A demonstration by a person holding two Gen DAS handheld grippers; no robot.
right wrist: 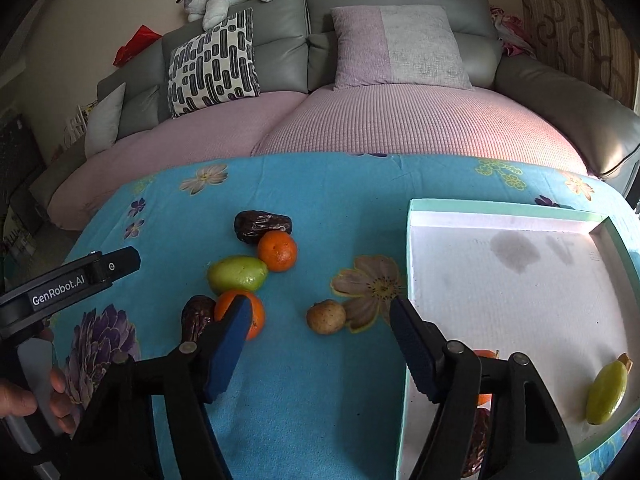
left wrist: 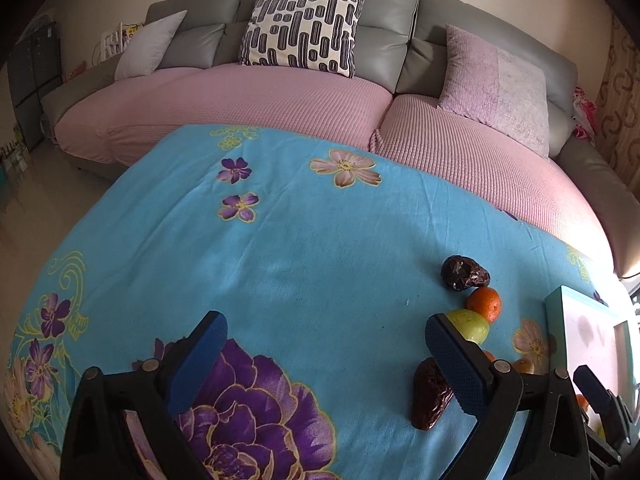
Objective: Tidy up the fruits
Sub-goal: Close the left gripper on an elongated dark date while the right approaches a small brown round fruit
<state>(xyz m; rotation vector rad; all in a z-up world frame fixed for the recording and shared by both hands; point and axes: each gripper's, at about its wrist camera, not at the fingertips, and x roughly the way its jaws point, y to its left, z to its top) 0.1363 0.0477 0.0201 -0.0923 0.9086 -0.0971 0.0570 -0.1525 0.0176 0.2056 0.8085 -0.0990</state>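
- Fruits lie in two places: a loose cluster on the blue floral cloth, left of the tray, and a few pieces already inside the tray.
- Count on the cloth, right wrist view: two oranges, far and near; two dark dates, far and near; one green fruit; one small brown fruit, nearest the tray's left wall.
- Count in the tray: one green fruit near its right wall; part of an orange and a dark piece below it, both largely hidden behind the gripper frame, so the total is not certain.
- Right gripper: fingers spread wide, holding nothing, poised over the brown fruit; its right finger sits close to the tray's left wall.
- Left gripper: fingers spread wide, empty, left of the cluster and well apart from the tray.
- Risk: the round fruits would likely roll on the soft cloth if a finger nudges them before closing.
- Risk: the cluster's fruits touch one another; taking one could shift its neighbours.
- Risk: the right finger could catch the tray wall and push the tray.
- Risk: the dates look soft and a hard squeeze may crush them.
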